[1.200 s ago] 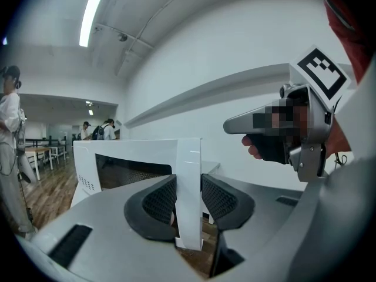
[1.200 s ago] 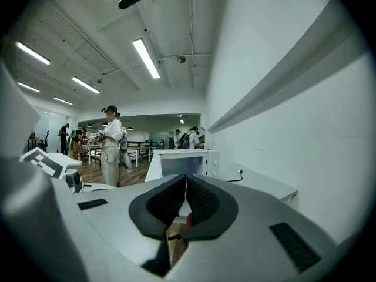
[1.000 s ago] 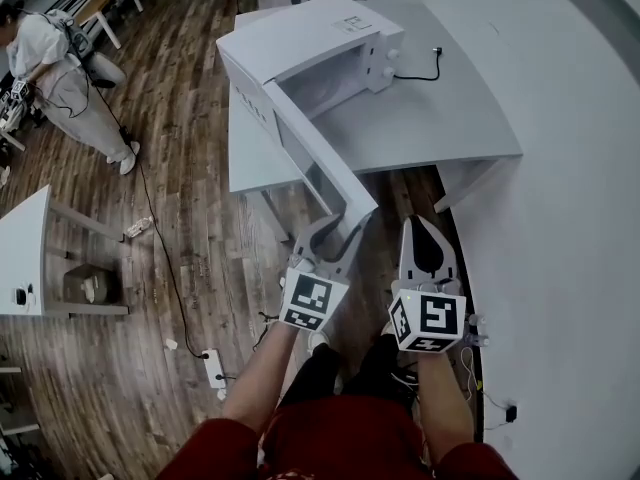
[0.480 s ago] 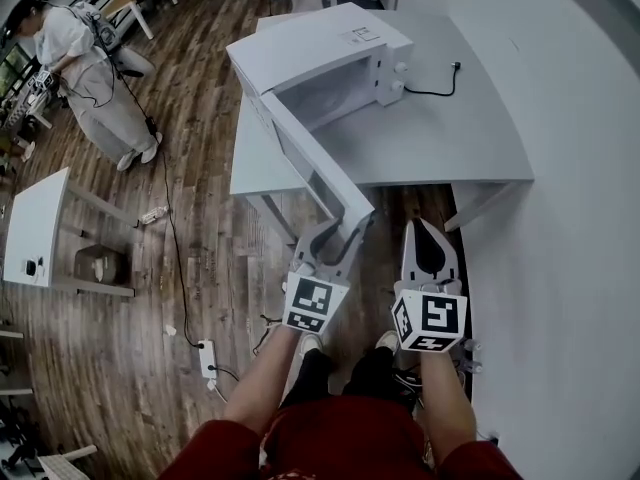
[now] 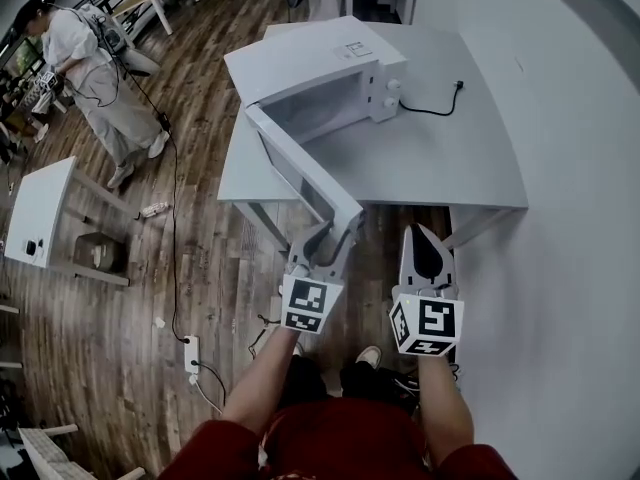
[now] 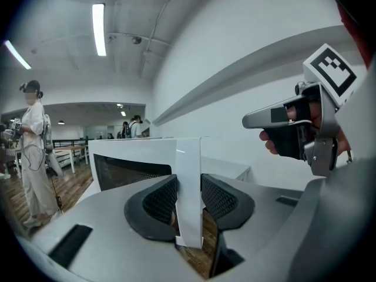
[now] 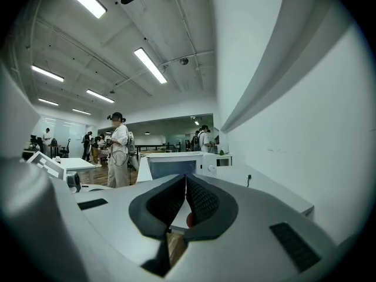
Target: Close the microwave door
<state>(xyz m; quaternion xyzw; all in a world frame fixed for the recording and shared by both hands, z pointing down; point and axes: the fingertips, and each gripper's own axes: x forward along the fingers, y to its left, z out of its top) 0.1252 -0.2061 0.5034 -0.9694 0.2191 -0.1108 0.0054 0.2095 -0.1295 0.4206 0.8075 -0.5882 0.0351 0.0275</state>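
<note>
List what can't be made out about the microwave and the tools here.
- Microwave cavity: head view, its top and the open door hide the contents.
- Knob markings: head view, too small.
- Red spot behind the right tool: right gripper view, its shut jaws cover most of it.

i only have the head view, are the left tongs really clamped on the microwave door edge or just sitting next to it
Observer: Clamped. In the left gripper view the left tongs grip the free edge of the microwave door from both sides.
Operator: ok and the right tongs, anything in them
Observer: No. The right gripper view shows the right tongs shut, with nothing between them.
</note>
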